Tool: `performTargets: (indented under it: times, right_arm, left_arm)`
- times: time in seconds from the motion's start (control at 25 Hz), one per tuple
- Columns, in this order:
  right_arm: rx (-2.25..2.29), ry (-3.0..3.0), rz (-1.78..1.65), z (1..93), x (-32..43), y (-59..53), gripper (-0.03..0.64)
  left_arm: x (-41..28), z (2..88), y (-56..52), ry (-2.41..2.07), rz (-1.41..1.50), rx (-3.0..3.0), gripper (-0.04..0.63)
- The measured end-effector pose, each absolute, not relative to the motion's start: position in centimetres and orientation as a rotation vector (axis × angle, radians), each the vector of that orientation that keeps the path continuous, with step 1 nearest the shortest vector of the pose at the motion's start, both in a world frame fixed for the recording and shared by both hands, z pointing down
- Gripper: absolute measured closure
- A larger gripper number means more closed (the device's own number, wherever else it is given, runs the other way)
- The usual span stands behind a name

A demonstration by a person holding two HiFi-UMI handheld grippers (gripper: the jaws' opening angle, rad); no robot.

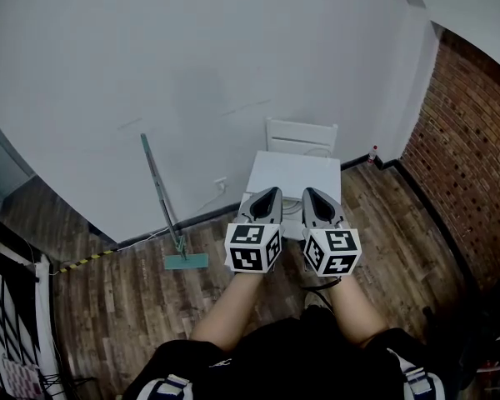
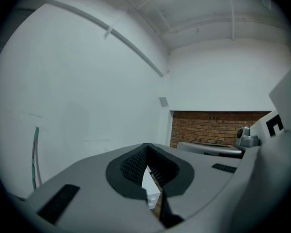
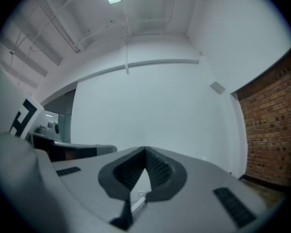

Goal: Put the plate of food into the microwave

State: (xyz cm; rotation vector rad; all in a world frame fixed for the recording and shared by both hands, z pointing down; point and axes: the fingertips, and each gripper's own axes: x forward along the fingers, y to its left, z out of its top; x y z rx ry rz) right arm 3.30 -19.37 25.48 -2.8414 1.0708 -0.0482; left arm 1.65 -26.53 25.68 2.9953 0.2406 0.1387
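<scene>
At the far left a green-headed mop (image 1: pixel 162 202) leaned against the white wall (image 1: pixel 192 73), its pad resting on the wooden floor (image 1: pixel 108 298). Toward the middle, the left gripper (image 1: pixel 273 193) was held out in front of the person. Its jaws were pressed together at the tips with nothing pinched between them. Just beside it, the right gripper (image 1: pixel 311 193) was likewise clamped on nothing, and only a sliver of pale background showed through the gap behind its tips. Both pointed toward a white table (image 1: pixel 271 173) with a white chair (image 1: pixel 302 136) behind it. What lay on the table could not be made out. A brick wall (image 1: pixel 471 157) closed the scene on the right. Neither the plate of food nor the microwave appeared in any view, so where they stood could not be told. By the look of it, the task had not begun. Finding the plate, picking it up, opening the microwave and setting the plate inside all seemed left to do.
</scene>
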Motion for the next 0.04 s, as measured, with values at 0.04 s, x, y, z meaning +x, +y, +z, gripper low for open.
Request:
performTargets:
  times: [0.04]
  right_arm:
    - [-2.841,1.077,-0.045,25.36,3.53,-19.51,0.604]
  left_arm:
    - [1.92,25.48,-26.68,0.239,0.135,2.987,0.597]
